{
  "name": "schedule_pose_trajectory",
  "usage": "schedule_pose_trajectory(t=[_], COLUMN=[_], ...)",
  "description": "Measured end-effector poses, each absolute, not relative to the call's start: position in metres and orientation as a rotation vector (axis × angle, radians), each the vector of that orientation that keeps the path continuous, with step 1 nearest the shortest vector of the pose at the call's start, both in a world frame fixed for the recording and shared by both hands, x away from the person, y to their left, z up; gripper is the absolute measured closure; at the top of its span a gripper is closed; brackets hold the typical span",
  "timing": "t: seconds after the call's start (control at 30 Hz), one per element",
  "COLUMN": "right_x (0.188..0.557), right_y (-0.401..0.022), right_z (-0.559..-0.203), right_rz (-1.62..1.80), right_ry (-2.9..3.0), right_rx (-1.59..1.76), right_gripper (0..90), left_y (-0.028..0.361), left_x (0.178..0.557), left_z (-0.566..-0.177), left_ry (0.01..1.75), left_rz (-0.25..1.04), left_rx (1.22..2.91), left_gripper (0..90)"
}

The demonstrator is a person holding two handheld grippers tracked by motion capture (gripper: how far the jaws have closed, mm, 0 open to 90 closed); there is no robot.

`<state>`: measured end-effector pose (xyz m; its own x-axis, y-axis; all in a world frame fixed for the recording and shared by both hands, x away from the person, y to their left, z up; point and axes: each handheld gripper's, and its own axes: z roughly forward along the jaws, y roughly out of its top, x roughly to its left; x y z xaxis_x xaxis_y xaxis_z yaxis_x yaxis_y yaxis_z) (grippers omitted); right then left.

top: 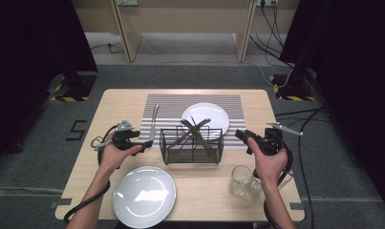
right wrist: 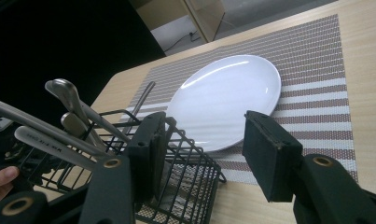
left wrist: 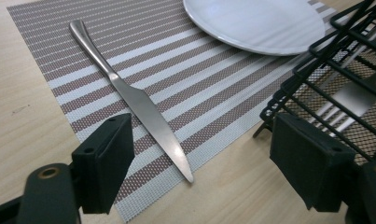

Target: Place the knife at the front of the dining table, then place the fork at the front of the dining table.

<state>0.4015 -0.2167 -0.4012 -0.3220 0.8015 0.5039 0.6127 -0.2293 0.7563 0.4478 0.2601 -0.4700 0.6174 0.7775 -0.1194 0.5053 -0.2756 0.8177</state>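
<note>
While the person stands at the near edge, the wooden table (top: 118,102) carries everything, and both claws hang low over it. Beyond the two claws lies the striped placemat (top: 171,107), and on it, ahead of the right claw (top: 244,137) and a little toward the left one, rests a white plate (top: 216,114). A second white plate (top: 144,195) sits behind the left claw (top: 146,145), close to the person. Between the two claws stands the black wire basket (top: 192,145) with cutlery (top: 196,130) leaning inside; in the right gripper view its corner is just at the claw's left jaw, but I cannot tell if they touch. A clear glass mug (top: 241,181) stands behind the right claw, beside the wrist.

The left claw is spread wide and holds nothing. The knife (left wrist: 134,100) lies flat on the placemat just ahead of this claw, its tip pointing back between the jaws, nearer to the left jaw, and no pad touches it. The right claw is also apart, with nothing between its pads.
</note>
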Motion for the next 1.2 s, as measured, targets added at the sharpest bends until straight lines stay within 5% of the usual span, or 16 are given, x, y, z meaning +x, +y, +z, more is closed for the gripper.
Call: schedule_pose_trajectory(t=[1.2], right_x=[0.392], right_y=[-0.180], right_z=[-0.381], right_rz=[1.647], right_ry=[1.991], right_rx=[1.462], right_gripper=[46.9], left_y=[0.274], left_x=[0.404], left_z=[-0.465], left_ry=[0.998], left_rz=[0.471], left_rx=[1.832], left_gripper=[21.8])
